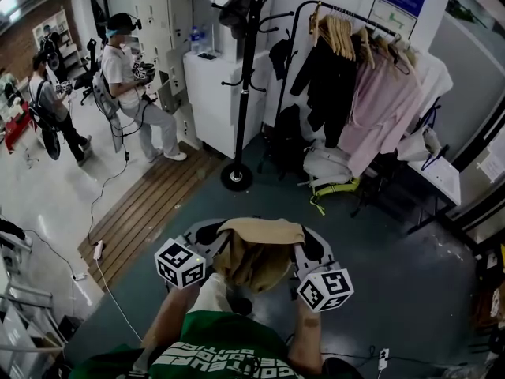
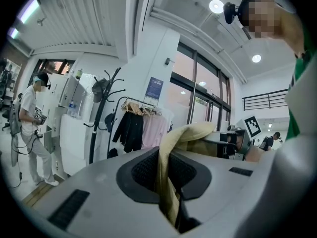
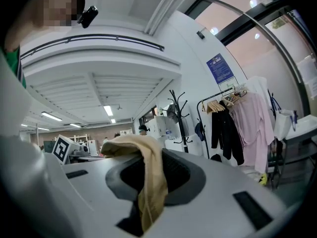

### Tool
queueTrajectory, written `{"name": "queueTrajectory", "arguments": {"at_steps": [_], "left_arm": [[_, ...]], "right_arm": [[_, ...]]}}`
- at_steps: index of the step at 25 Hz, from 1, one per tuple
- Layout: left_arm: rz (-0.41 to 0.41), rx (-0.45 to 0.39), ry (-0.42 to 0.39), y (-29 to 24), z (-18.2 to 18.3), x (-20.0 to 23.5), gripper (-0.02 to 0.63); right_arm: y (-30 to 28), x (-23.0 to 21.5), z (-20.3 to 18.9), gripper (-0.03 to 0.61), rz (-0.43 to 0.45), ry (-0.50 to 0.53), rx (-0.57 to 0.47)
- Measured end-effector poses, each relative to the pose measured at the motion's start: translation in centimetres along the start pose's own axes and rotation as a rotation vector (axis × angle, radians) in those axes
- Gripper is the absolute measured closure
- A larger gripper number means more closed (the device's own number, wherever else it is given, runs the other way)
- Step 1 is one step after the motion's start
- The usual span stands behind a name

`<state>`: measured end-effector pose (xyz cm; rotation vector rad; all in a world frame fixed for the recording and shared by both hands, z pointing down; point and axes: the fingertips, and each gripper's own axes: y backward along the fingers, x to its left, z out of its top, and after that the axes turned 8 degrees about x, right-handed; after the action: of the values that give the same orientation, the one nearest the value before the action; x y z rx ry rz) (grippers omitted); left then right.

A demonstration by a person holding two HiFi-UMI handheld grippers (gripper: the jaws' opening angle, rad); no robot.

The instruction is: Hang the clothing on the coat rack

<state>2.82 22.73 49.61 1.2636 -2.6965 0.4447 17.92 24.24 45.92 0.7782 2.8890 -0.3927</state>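
Note:
A tan garment hangs stretched between my two grippers, low in the head view. My left gripper is shut on one end of it; the cloth runs pinched down through its jaws. My right gripper is shut on the other end, the cloth draped over and clamped between its jaws. The black coat rack stands ahead on a round base, its hooks at left in the left gripper view and the rack at centre in the right gripper view. Both grippers are held level, well short of it.
A rail of hung clothes stands right of the rack, with bags below. White cabinets are behind the rack. Two people stand at left near wooden flooring. Cables trail on the floor by my left.

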Motion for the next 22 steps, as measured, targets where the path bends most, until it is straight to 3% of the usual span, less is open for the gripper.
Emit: {"name": "queueTrajectory", "arguments": {"at_steps": [13, 22], "left_arm": [[-0.048, -0.029, 0.002, -3.8, 2.2, 3.8, 0.591], [-0.103, -0.027, 0.017, -9.7, 3.7, 6.6, 0.591]], "right_arm": [[-3.6, -2.2, 1.8, 0.512, -0.025, 0.014, -0.011], [-7.0, -6.8, 3.7, 0.512, -0.076, 0.018, -0.012]]}}
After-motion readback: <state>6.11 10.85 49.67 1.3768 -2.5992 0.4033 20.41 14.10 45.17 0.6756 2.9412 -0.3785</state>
